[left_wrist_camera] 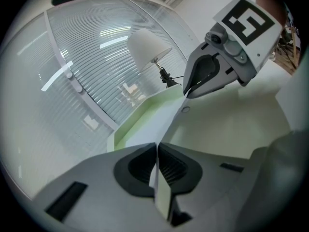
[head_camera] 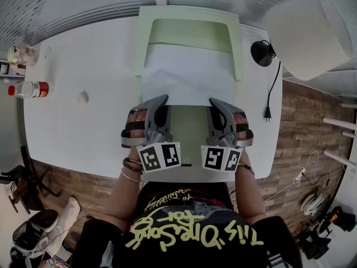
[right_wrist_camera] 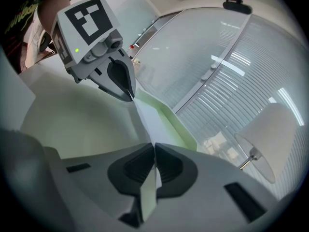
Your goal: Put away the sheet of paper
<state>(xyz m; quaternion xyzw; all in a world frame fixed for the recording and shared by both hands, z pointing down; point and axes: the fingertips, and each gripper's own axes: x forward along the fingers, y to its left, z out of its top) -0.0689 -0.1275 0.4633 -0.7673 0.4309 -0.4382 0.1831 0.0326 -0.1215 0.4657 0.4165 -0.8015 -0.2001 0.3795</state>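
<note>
A white sheet of paper (head_camera: 187,74) lies stretched over a pale green tray (head_camera: 139,43) in the middle of the white table. Its far part rests in the tray, and its near edge is lifted. My left gripper (head_camera: 162,100) is shut on the sheet's near left corner, and my right gripper (head_camera: 215,103) is shut on the near right corner. In the left gripper view the jaws (left_wrist_camera: 157,149) pinch the thin edge, with the right gripper (left_wrist_camera: 186,94) across from them. The right gripper view shows its jaws (right_wrist_camera: 154,149) clamped on the sheet (right_wrist_camera: 147,120), with the left gripper (right_wrist_camera: 131,97) opposite.
A lamp with a white shade (head_camera: 305,29), a black base (head_camera: 262,52) and a cord with a plug (head_camera: 268,114) stands at the table's right. At the left edge are a bottle with a red cap (head_camera: 30,89) and a glass jar (head_camera: 22,53). A small pale object (head_camera: 82,98) lies nearby.
</note>
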